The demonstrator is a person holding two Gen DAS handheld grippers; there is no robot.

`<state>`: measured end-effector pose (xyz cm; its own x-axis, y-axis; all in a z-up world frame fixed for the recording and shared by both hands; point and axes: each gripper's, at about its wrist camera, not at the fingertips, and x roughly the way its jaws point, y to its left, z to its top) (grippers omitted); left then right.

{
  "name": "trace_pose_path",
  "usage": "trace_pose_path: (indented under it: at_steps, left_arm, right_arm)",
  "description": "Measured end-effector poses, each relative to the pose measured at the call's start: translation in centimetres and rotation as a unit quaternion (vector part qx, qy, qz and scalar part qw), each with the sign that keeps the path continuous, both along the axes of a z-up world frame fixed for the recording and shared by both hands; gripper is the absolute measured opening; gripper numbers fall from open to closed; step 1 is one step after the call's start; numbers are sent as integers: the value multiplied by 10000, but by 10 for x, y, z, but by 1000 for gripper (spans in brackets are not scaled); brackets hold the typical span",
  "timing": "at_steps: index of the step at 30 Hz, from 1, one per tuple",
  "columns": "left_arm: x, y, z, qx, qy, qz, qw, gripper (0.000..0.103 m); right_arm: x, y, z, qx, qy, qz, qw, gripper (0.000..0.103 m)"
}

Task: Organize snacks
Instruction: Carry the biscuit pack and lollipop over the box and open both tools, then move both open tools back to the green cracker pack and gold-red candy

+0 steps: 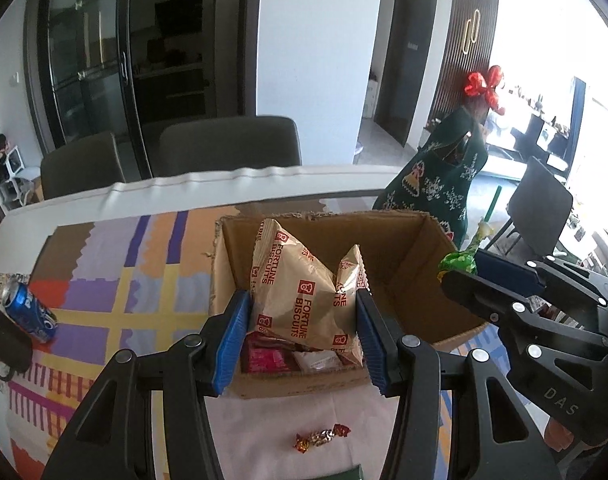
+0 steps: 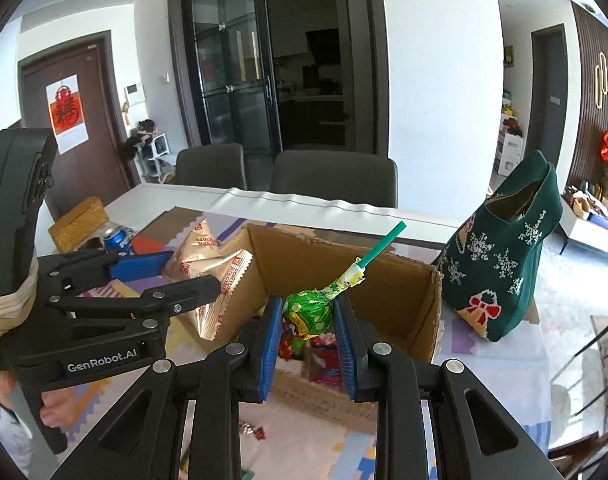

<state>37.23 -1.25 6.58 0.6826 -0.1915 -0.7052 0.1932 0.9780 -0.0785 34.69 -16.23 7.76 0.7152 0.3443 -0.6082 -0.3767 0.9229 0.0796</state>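
The left tool (image 1: 304, 334) grips a beige crinkled foil packet printed "Fortune Biscuits" (image 1: 299, 288) by its lower sides, its blue pads pressed against the wrapper. The packet stands upright over the open brown cardboard box (image 1: 404, 256), probably so that it can be lowered in without snagging the rim. The right tool (image 2: 308, 330) is closed on the round green-wrapped head of a lollipop with a green stick (image 2: 308, 312); the stick slants up and away, clear of the pads, over the same box.

The box sits mid-tabletop on a patchwork-coloured cloth (image 1: 103, 280), with pink and white packets already low in its near end. Its far half looks empty, so there is room to drop both snacks, though the two tools crowd each other above the near wall. A green knitted Christmas stocking (image 2: 504, 260) stands just beside the box toward the right edge. Three gold-and-red wrapped candies (image 1: 322, 436) lie loose near the front edge, and a blue drink can (image 1: 29, 312) lies toward the left edge, well apart.
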Motion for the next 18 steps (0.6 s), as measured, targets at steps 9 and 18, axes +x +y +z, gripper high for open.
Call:
trace_pose_path:
  at_steps: [9, 18]
  left_arm:
    - [17, 1, -6, 123, 175, 120, 9997, 69]
    - [-23, 8, -8, 370, -14, 23, 9993, 70]
  right_arm:
    - [28, -4, -12, -173, 245, -225, 9993, 44]
    - [6, -3, -13, -286, 53, -284, 9992, 47]
